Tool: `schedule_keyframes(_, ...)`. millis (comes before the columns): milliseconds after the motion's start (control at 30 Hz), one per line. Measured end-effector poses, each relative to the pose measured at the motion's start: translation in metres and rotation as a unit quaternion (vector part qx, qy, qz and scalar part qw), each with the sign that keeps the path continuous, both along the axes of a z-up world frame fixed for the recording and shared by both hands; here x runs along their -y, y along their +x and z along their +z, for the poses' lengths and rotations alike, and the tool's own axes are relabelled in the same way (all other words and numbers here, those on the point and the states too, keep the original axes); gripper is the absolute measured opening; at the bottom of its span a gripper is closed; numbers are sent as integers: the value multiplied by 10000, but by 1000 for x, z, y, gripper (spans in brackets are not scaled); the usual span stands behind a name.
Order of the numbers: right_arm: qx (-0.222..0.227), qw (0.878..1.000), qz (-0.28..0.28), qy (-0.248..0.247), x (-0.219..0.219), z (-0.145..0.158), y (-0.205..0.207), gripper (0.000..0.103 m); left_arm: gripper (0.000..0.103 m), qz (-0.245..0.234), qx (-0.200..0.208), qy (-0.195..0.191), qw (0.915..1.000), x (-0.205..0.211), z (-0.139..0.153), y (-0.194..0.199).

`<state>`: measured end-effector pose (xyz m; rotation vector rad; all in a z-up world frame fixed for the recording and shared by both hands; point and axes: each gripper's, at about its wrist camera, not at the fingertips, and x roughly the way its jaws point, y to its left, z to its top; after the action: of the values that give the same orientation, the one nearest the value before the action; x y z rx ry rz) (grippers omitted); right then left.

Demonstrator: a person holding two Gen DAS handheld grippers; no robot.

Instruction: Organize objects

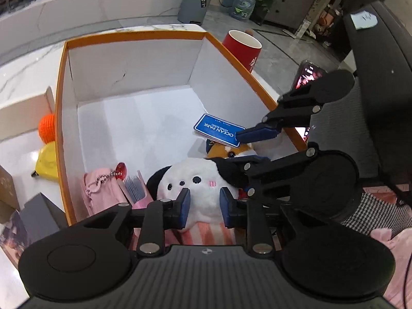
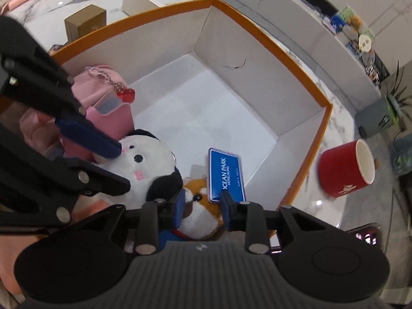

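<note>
In the left wrist view, the left gripper [image 1: 203, 207] is seen lowest in the frame, its blue pads pressed against the two sides of a white plush toy [image 1: 198, 185] with black ears, so that the toy is held between narrowed jaws. The toy rests at the near edge of the orange-rimmed box [image 1: 61, 108]. At about 9 o'clock from the toy, a pink pouch [image 1: 96, 193] with a red charm is leaned against the box wall. At about 2 o'clock, the right gripper [image 1: 238, 145] is reached in from the right side, closed down over a brown and white plush toy [image 1: 231, 152], with a blue tag [image 1: 219, 130] lying by its upper finger. The rest of the white box floor is bare. Beyond the far right corner of the box, at about 1 o'clock, a red cup [image 1: 242, 47] is seen on the marble counter [image 1: 23, 69]
</note>
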<state>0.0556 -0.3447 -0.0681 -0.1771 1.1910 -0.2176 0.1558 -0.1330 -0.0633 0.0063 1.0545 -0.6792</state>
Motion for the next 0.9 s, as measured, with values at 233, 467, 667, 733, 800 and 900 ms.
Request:
schedule_keyframes(233, -157, 9984, -313, 452, 8, 2, -1, 20, 29, 109, 18, 43, 9999, 1, -2, 0)
schedule_keyframes(467, -20, 9976, -475, 494, 7, 3, -5, 20, 29, 187, 224, -9, 9996, -1, 1, -4)
schedule_keyframes(667, 774, 9943, -668, 293, -9, 34, -25, 28, 30, 235, 788, -709, 9941, -31, 41, -31)
schedule_keyframes(733, 1069, 9922, -620, 186, -18, 47, -28, 35, 30, 379, 1038, -680, 9915, -45, 56, -39)
schedule_keyframes(800, 1217, 9910, -524, 211, -28, 60, -28, 37, 32, 548, 1202, -618, 9893, -63, 68, -43)
schedule_keyframes(900, 1434, 9870, -447, 564, -40, 75, -20, 37, 35, 829, 1272, -429, 9875, -92, 81, -43)
